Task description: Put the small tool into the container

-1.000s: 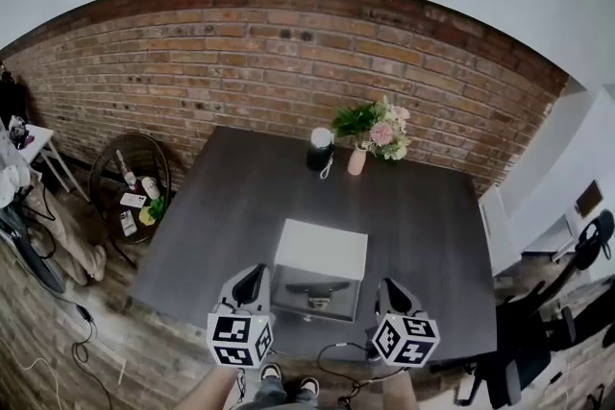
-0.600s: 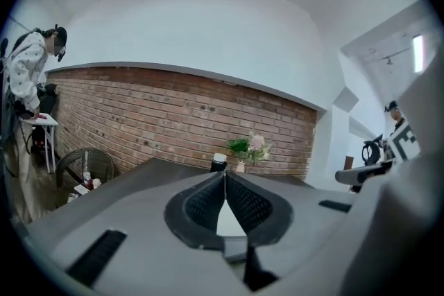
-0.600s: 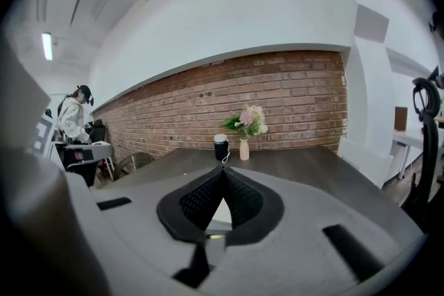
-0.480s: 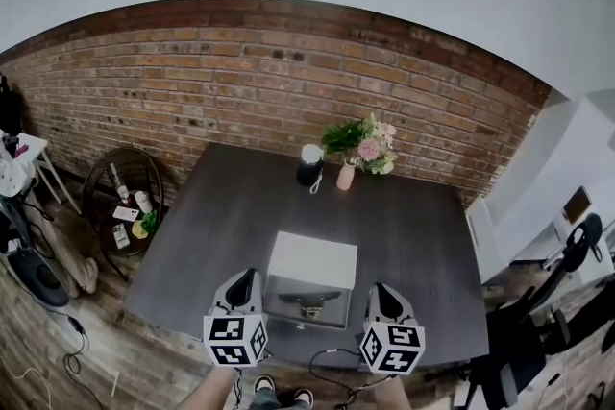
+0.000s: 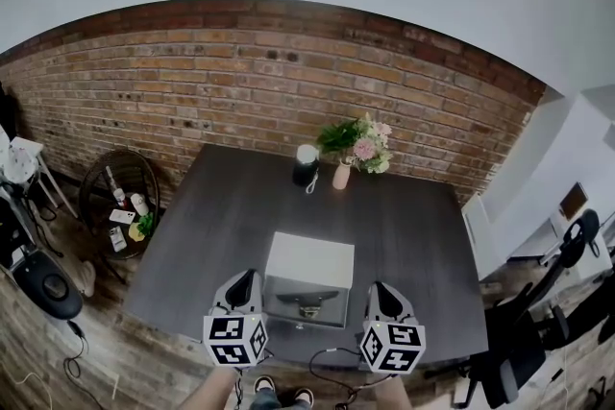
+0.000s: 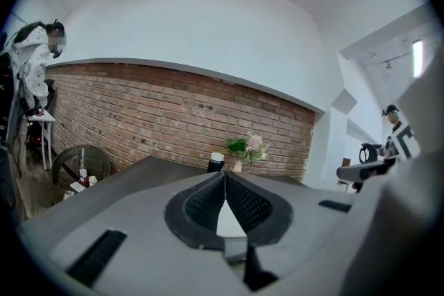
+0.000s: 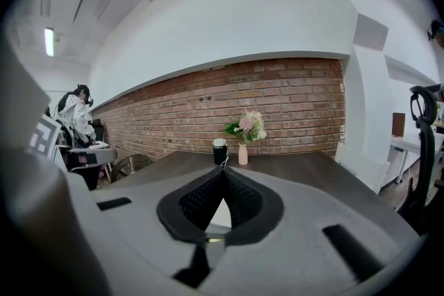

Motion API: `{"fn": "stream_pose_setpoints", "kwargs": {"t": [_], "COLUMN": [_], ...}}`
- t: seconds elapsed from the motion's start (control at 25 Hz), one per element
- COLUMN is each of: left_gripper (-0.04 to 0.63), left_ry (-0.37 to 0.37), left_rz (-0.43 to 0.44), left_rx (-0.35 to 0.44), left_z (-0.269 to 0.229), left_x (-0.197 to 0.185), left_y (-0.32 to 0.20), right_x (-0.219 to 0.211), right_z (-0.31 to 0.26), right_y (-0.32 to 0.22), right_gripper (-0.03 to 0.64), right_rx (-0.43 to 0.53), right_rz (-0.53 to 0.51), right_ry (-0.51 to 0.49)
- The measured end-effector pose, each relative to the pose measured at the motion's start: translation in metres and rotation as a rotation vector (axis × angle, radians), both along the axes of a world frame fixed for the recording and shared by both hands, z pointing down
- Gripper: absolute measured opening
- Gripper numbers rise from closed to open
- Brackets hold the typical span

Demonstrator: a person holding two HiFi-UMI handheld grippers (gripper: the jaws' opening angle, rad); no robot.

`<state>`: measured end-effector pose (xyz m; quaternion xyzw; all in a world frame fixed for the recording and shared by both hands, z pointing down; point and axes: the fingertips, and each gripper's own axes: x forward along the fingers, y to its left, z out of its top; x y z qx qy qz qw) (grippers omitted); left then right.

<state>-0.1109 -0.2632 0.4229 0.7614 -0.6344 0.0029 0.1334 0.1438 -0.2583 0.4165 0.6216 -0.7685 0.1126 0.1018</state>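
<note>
L tool (image 5: 244,277) & R tool (image 5: 378,287) barely shifted, shut, flanking container (image 5: 309,260).

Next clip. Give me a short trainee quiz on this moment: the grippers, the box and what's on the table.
1. True or false: the left gripper holds something between its jaws.
2. What stands right beside the vase of flowers? A: a dark bottle with a white cap. B: a red mug. C: a laptop.
3. Fill in: the box sits toward the table's ____ edge, between the left gripper and the right gripper.
Key: 1 false; 2 A; 3 near
</note>
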Motion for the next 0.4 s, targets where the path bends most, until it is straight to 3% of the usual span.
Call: {"fn": "stream_pose_setpoints", "kwargs": {"t": [0.4], "left_gripper": [0.009], "left_ry": [0.002], "left_rz": [-0.005], "left_rx": [-0.012], "left_z": [0.0033], "left_x": [-0.0045], "left_y": [-0.0026], "right_x": [-0.0064], "right_z": [-0.0024], "right_y": [-0.0035], "right_gripper": [0.000], "right_rx": [0.008], "right_rz": [-0.012], "right_ry": [0.008]}}
